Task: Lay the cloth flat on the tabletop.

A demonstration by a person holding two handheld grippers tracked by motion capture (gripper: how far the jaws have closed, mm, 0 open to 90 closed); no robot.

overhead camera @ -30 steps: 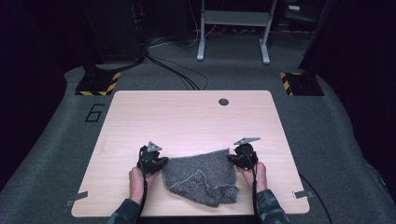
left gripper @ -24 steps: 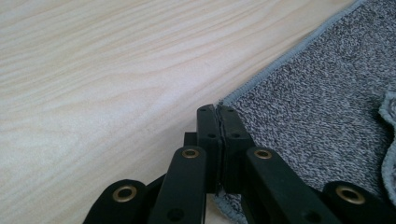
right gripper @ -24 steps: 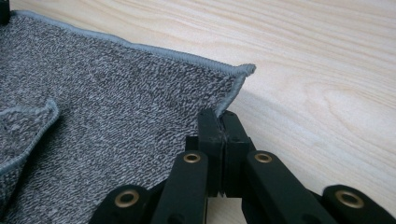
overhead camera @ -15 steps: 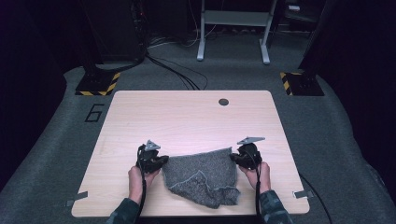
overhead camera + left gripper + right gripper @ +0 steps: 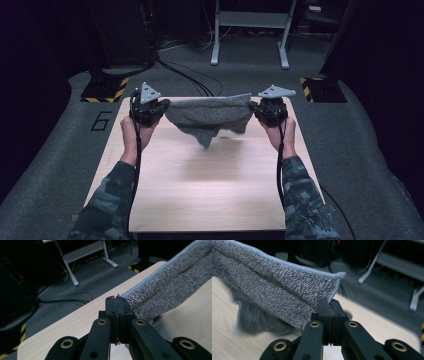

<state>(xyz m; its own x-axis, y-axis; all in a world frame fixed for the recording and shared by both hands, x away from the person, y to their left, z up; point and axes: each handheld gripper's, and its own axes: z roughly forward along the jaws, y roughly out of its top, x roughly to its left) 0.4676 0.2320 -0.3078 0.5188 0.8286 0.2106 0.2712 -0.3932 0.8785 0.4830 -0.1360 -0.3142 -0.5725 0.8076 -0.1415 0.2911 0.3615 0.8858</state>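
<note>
One grey knitted cloth (image 5: 210, 116) hangs in the air above the far half of one light wooden table (image 5: 200, 195), stretched between two grippers. The left gripper (image 5: 161, 106) has its jaws pressed together on one upper corner of the cloth, and the right gripper (image 5: 255, 107) pinches the opposite upper corner the same way. In the two gripper views each pair of black jaws stands closed with the cloth's pale hemmed edge caught between the pads. The top edge runs nearly level from one gripper to the other, while the lower part sags to a blurred point. Two camouflage-sleeved forearms reach in from below. One round hole (image 5: 348, 314) shows in the tabletop beyond the right gripper's jaws.
</note>
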